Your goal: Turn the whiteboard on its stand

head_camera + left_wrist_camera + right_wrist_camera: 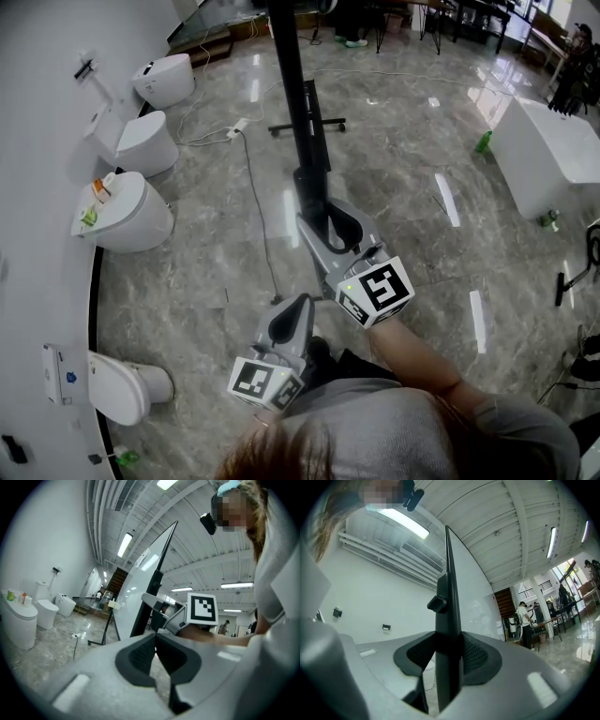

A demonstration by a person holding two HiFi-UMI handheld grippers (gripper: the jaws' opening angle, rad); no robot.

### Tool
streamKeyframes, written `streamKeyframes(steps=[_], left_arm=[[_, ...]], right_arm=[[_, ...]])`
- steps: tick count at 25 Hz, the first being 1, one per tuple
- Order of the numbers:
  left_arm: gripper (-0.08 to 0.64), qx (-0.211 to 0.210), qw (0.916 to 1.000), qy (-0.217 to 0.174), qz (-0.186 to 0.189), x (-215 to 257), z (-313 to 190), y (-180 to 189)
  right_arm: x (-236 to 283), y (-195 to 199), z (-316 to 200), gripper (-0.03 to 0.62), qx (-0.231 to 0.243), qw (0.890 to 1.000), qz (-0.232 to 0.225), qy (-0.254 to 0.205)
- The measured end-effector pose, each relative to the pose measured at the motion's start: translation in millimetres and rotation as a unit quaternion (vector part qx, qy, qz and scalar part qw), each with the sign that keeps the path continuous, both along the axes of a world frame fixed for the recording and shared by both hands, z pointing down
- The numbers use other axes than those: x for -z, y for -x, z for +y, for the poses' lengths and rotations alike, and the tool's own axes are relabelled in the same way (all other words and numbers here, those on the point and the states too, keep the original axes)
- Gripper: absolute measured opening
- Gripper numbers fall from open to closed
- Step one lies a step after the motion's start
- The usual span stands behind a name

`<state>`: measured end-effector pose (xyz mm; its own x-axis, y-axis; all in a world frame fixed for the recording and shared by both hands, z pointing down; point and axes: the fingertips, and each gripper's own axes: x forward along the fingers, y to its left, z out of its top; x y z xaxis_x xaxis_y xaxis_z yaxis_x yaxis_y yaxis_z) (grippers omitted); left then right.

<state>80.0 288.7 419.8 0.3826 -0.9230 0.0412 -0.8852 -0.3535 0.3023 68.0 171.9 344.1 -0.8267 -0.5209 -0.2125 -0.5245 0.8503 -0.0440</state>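
- Right gripper [449, 641]: the jaws are clamped on the dark frame edge of the whiteboard [474, 597]. Both ribbed pads press against the edge, one on each side.
- Left gripper [154, 637]: the jaws are closed with their tips meeting, and nothing is between them. It touches no object.
- In the head view the left gripper [298, 305] sits nearer the person's body. The right gripper [330, 230] is ahead of it, on the board.
- Whiteboard location: directly in front of the person, on its stand [307, 124], over the grey marble floor [403, 197].
- Whiteboard orientation: the gripped edge stands upright and rises straight up through the right gripper view. The panel is presented edge-on to the person, and its white face recedes away from that edge.
- Head view only: the board reads as one thin dark bar [298, 103]. A row of toilets [127, 217] lines the left wall, and a cable [255, 192] trails across the floor.
- Left gripper view only: the white face of the board [140, 585] is seen obliquely. The right gripper's marker cube [202, 609] is beside the board's dark edge.
- Right gripper view only: a knob [436, 604] projects from the frame above the jaws. A person [524, 620] stands in the background beyond the board.
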Motion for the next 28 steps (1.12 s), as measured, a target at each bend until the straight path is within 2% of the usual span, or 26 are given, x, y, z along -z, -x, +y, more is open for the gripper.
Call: streamKeyframes(steps=[14, 19, 28], left_arm=[[-0.003, 0.026, 0.9994, 0.008, 0.021, -10.7, 45.5, -20.1], [-0.003, 0.031, 0.9994, -0.003, 0.016, -10.0, 53.8, -13.0], [-0.003, 0.039, 0.9989, 0.018, 0.018, -9.2, 87.1, -1.5]], right_arm=[[-1.8, -17.2, 39.9, 0.156, 0.021, 1.0, -0.001, -0.002], [-3.8, -19.4, 56.7, 0.157, 0.023, 1.0, -0.001, -0.003], [3.7, -29.3, 72.6, 0.155, 0.002, 1.0, -0.005, -0.005]])
